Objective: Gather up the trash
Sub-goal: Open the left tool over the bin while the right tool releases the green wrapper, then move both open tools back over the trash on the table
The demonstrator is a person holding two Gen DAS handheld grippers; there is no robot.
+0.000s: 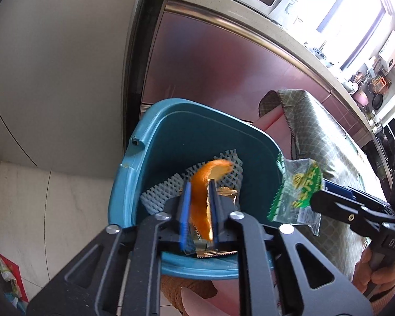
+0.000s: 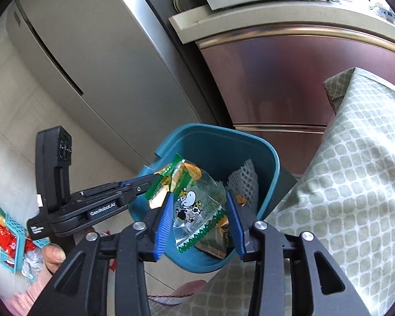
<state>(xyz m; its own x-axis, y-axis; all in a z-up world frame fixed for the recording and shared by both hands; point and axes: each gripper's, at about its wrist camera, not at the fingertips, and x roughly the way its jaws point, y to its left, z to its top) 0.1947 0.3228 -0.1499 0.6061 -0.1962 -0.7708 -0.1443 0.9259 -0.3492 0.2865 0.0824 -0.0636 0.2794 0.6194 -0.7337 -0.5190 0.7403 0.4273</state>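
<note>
Left claw [image 1: 198, 197] parted around orange peel [image 1: 201, 184], right claw [image 2: 200, 210] loose around wrapper [image 2: 194, 205], above teal bin [image 2: 250, 142] holding foam net [image 1: 166, 187]

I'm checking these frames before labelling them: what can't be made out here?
- Bin bottom: both views, covered by foam netting, wrappers and gripper fingers.
- Orange peel: left wrist view, tip motion-blurred; whether the pads still pinch it is unclear.
- Gold wrapper print: too small.
- Floor litter: right wrist view, cut by the edge.
</note>
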